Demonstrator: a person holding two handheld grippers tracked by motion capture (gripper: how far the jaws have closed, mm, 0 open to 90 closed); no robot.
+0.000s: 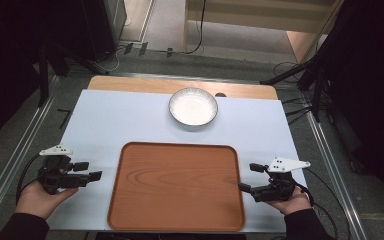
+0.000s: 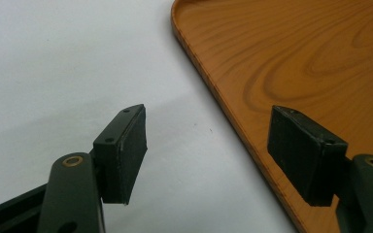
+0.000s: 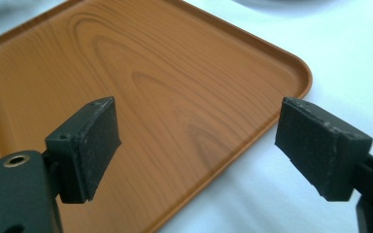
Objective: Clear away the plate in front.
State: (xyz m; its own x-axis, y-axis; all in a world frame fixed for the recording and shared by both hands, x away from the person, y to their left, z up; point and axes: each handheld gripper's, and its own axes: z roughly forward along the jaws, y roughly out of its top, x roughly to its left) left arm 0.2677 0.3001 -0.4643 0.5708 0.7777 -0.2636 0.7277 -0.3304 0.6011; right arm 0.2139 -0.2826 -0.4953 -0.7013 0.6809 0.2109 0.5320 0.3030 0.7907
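A wooden tray (image 1: 175,185) lies empty on the white mat near the front edge of the table. My left gripper (image 1: 89,170) hovers just left of the tray, held in a hand, its jaws open and pointing at the tray's left rim. In the left gripper view my left gripper (image 2: 206,116) has nothing between its pads, and the tray rim (image 2: 213,82) runs under the gap. My right gripper (image 1: 250,177) sits at the tray's right edge, open. In the right gripper view my right gripper (image 3: 197,109) is empty above the tray's corner (image 3: 291,68).
A white bowl (image 1: 193,106), empty, stands on the mat (image 1: 105,125) behind the tray, near the table's far edge. Dark stands and cables surround the table on both sides. Cables trail from both grippers toward the front.
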